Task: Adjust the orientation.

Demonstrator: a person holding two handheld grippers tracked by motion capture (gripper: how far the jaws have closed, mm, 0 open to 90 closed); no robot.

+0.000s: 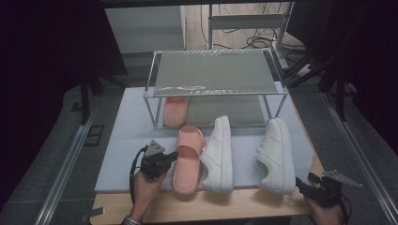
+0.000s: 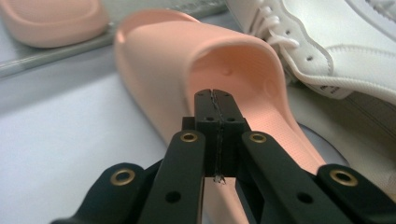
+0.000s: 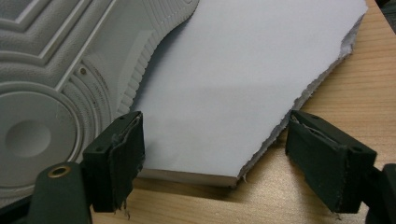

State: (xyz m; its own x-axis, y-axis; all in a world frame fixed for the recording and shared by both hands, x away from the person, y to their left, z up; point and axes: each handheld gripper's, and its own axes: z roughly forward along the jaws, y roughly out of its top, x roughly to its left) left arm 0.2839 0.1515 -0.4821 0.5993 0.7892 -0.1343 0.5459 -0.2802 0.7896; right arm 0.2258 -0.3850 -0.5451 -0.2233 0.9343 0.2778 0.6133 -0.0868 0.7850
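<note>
Looking along our left gripper (image 2: 215,100), we see its jaws pressed together with nothing between them, the tips hovering at the heel opening of the pink slide (image 2: 196,79). In the high view that left gripper (image 1: 172,156) sits just beside the slide's left edge, near its middle. The slide lies on the pale mat (image 1: 126,154), toe pointing away from us, its right side touching a white sneaker (image 1: 218,154). A second white sneaker (image 1: 277,154) lies well apart to the right, tipped on its side. Our right gripper (image 3: 212,163) stands wide open and empty over the mat's torn corner and the wooden surface (image 3: 355,88), the sneaker's sole (image 3: 51,93) just beside its left jaw. Farther back, another pink slide (image 1: 176,110) rests under the wire rack (image 1: 213,72).
</note>
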